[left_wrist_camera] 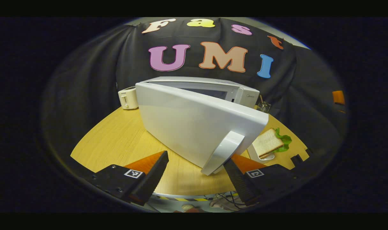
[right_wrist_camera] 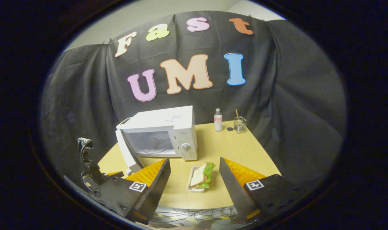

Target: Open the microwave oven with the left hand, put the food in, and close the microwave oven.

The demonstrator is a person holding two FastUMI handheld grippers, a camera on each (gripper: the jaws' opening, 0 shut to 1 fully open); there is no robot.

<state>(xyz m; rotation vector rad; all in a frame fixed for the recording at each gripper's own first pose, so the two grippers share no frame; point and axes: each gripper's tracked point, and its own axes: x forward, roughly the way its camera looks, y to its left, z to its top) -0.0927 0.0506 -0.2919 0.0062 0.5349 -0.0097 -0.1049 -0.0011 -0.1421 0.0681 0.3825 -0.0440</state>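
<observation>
The white microwave (right_wrist_camera: 162, 127) stands at the back of the wooden table (right_wrist_camera: 245, 153), and its cavity (right_wrist_camera: 152, 142) shows. Its door (left_wrist_camera: 194, 121) is swung wide toward me. The curved door handle (left_wrist_camera: 224, 153) lies between my left gripper's (left_wrist_camera: 196, 158) open fingers, close against the right one. In the right gripper view the open door (right_wrist_camera: 127, 155) hangs at the microwave's left. A sandwich with lettuce (right_wrist_camera: 202, 175) lies in a small white tray (right_wrist_camera: 194, 189) in front of the microwave, just beyond my open right gripper (right_wrist_camera: 194, 161). The sandwich (left_wrist_camera: 269, 142) also sits to the right of the door.
A white toaster (left_wrist_camera: 127, 98) stands at the table's back left, behind the door. A small bottle (right_wrist_camera: 218, 119) and a glass with a stick (right_wrist_camera: 240, 124) stand at the back right. Cables lie on the floor below the front edge.
</observation>
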